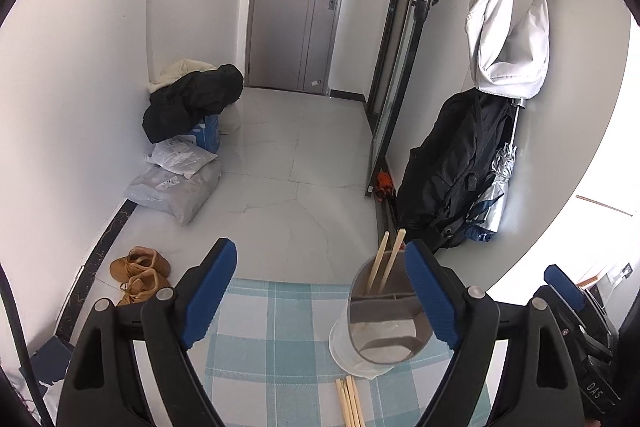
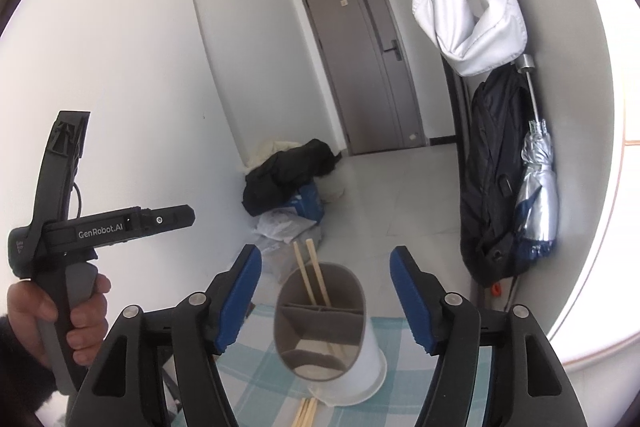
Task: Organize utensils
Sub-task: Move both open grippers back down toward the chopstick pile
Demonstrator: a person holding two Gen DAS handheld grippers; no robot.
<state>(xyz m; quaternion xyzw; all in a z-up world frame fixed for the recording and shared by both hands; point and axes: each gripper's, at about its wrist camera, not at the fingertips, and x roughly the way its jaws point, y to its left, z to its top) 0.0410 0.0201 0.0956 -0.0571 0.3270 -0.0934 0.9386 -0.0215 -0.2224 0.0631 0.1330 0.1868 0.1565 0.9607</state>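
A grey-and-white utensil holder [image 1: 384,323] with divided compartments stands on the blue checked cloth [image 1: 276,339]. Two wooden chopsticks [image 1: 386,261] stand in its far compartment. More chopsticks [image 1: 350,401] lie loose on the cloth in front of it. My left gripper [image 1: 320,299] is open and empty, the holder just inside its right finger. In the right wrist view the holder [image 2: 324,327] sits between the open fingers of my right gripper [image 2: 326,303], which is empty. The standing chopsticks [image 2: 312,279] and the loose ones [image 2: 306,411] show there too.
The table's far edge drops to a tiled floor. Brown shoes [image 1: 138,273], parcels [image 1: 178,183] and a dark coat [image 1: 192,99] lie at the left wall. A black backpack [image 1: 452,163], umbrella [image 2: 538,183] and white bag [image 1: 508,39] hang at right. My left hand-held gripper body [image 2: 60,227] shows at left.
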